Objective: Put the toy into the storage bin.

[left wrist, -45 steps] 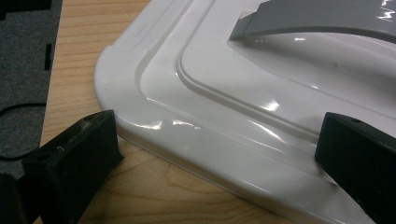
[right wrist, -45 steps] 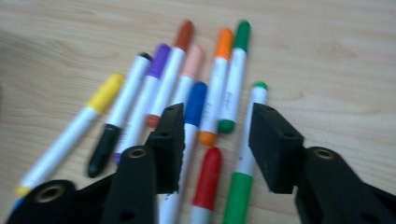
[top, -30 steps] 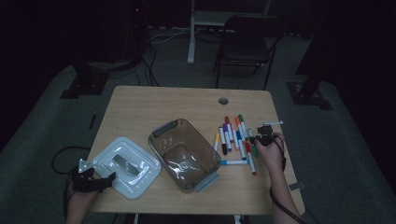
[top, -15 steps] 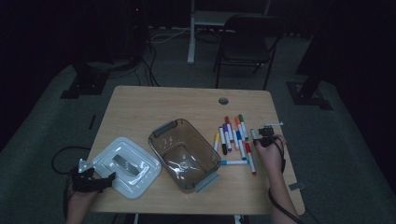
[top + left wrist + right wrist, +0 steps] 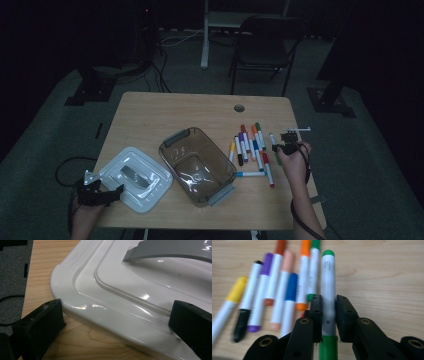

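- Green marker [image 5: 328, 285]: it sits pinched between the 2 jaws of the right gripper [image 5: 328, 315], which press on its white barrel just above the green end nearest the camera.
- Handling, as a judgement: a light, stiff plastic tube, smooth and round, so it could roll or twist in the pads; the middle of the barrel is the safest place to grip, and the present hold sits nearer 1 end, so the far end may dip.
- Axis: in the right gripper view its long axis runs from 6 o'clock to 12 o'clock, in line with the jaws, the small green tip at 12 and the longer green end at 6.
- Place: in the high view the right gripper [image 5: 286, 145] holds it at the right end of the marker row [image 5: 250, 145], at about 3 o'clock from the table [image 5: 150, 115] centre; whether it is clear of the wood cannot be told.
- Neighbours: the other markers lie roughly parallel at about 9 o'clock from it in the right gripper view, a dark green one [image 5: 313, 270] and an orange one [image 5: 303, 275] closest.
- Clear bin [image 5: 197, 165]: open and apparently empty, at 9 o'clock from the markers.
- White lid [image 5: 132, 177]: lies flat at the table's 8 o'clock corner.
- Left gripper [image 5: 115, 322]: jaws spread wide, 1 at the lid's edge, 1 over it, gripping nothing.
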Demonstrator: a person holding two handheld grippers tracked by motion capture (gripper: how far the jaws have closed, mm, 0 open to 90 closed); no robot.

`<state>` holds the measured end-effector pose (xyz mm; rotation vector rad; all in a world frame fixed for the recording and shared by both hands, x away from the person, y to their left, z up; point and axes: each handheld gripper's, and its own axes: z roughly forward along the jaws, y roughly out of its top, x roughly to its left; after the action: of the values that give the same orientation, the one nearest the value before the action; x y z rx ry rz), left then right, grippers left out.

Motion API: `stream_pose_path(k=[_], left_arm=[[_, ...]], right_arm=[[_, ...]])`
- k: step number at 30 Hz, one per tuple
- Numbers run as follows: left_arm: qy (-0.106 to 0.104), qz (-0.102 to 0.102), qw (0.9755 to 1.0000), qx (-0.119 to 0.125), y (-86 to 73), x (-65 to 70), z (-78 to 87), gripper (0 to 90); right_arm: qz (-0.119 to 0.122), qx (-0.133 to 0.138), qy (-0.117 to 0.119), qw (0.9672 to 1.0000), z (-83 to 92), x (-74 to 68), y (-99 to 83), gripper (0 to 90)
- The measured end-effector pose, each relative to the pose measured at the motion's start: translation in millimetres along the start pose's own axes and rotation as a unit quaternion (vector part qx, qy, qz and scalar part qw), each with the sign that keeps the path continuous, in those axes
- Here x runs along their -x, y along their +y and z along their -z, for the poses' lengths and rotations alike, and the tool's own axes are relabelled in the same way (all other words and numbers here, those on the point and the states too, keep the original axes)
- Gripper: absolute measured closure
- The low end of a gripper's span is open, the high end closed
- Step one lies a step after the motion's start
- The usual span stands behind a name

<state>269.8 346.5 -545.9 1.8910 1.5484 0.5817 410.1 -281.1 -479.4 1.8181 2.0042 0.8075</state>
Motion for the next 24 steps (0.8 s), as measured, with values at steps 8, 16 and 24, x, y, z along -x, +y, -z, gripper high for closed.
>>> stream_pose_path(k=[8, 16, 24], left_arm=[[0.000, 0.000, 1.0000, 0.000, 0.0, 0.0, 0.0, 0.4], [0.000, 0.000, 1.0000, 0.000, 0.0, 0.0, 0.0, 0.5], [0.000, -0.001, 1.0000, 0.000, 0.1, -0.2, 0.0, 0.5]], right_arm=[[0.018, 0.027, 0.041, 0.9986, 28.0, -27.8, 8.9, 76.5], [0.044, 0.063, 0.074, 0.9942, 59.1, -56.0, 14.8, 76.4], [0.079, 0.100, 0.120, 0.9846, 92.8, -92.9, 20.7, 76.4]])
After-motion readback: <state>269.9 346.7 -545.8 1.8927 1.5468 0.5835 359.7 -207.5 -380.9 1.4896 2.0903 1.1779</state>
